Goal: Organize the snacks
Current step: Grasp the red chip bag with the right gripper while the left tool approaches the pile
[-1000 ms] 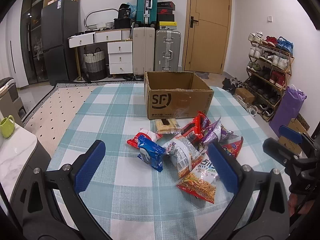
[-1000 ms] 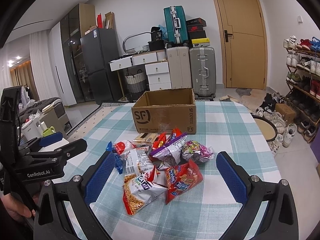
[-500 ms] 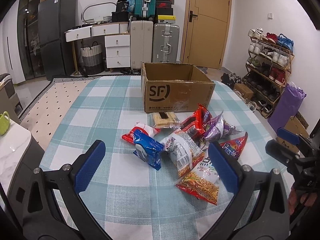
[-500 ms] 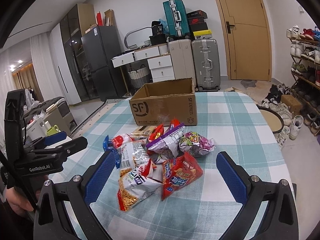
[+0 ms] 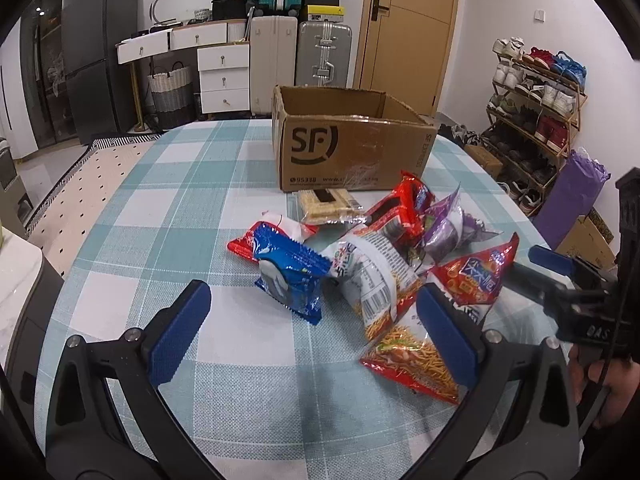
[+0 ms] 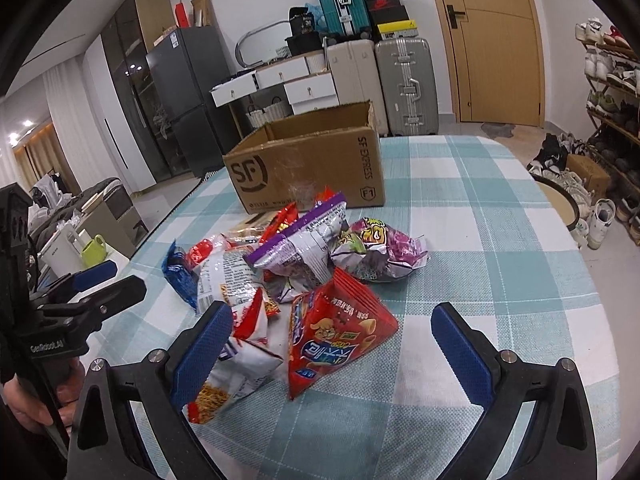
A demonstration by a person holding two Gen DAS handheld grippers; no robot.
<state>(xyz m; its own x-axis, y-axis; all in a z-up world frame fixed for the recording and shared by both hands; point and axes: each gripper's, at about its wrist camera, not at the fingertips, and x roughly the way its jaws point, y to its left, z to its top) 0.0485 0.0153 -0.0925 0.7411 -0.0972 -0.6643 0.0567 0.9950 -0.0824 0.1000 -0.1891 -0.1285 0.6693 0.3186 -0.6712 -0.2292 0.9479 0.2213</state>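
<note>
A pile of snack bags lies on the checked tablecloth (image 5: 172,200) in front of an open SF cardboard box (image 5: 348,152). The pile includes a blue bag (image 5: 290,276), a white noodle bag (image 5: 380,276), a red triangular bag (image 6: 336,336) and a purple bag (image 6: 304,244). My left gripper (image 5: 316,328) is open and empty, low over the cloth just before the blue bag. My right gripper (image 6: 332,348) is open and empty, its fingers either side of the red triangular bag, not touching it.
Suitcases (image 5: 324,56) and drawers (image 5: 224,76) stand behind the table. A shoe rack (image 5: 536,96) lines the right wall. A side counter with a green mug (image 6: 94,248) sits left of the table. The box (image 6: 312,172) interior is hidden.
Both grippers have moved forward and down toward the snack pile; the bags now look larger and sit between the fingers. Both stay open. No bag has moved.
</note>
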